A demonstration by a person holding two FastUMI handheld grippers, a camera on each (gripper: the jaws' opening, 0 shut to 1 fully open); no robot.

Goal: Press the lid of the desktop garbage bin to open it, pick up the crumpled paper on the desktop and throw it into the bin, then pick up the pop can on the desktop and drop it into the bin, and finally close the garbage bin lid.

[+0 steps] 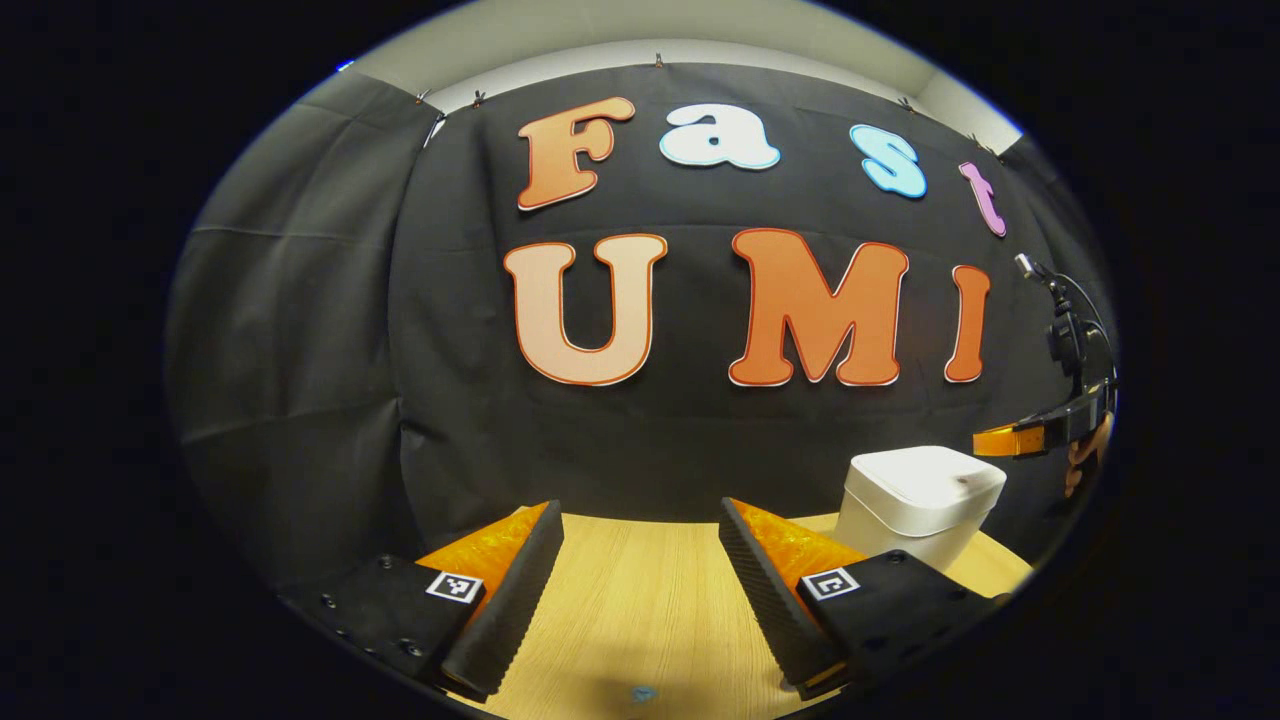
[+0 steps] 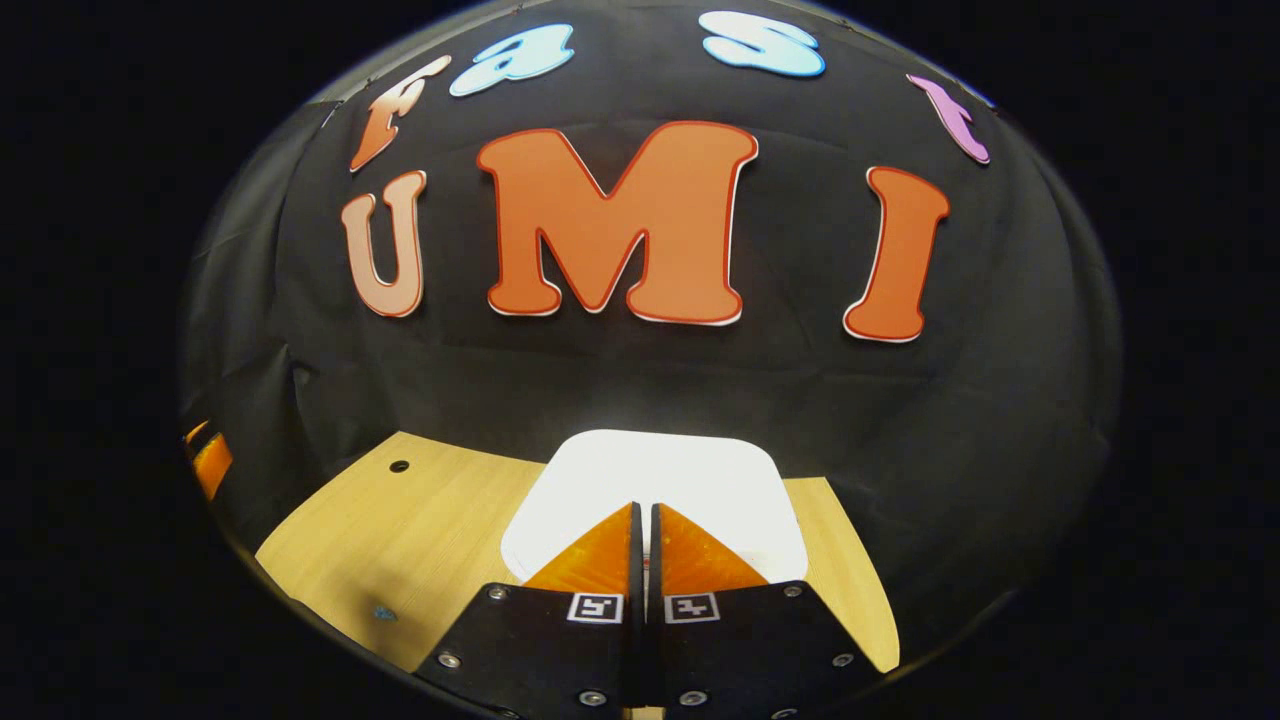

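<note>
The white, rounded-square plastic bin (image 1: 918, 500) stands lid-down near the light wooden table's (image 1: 640, 600) back edge. It looks light and smooth, likely to slide, so any push belongs square on the lid's (image 2: 660, 475) top. The right claw (image 2: 645, 525), pressed together, hovers over the lid; the left claw (image 1: 640, 590) is spread, holding nothing.

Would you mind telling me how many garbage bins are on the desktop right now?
1. The white garbage bin stands at the right of the desktop near the black cloth wall, lid down, with the right gripper just above it. Others may be out of view.
</note>
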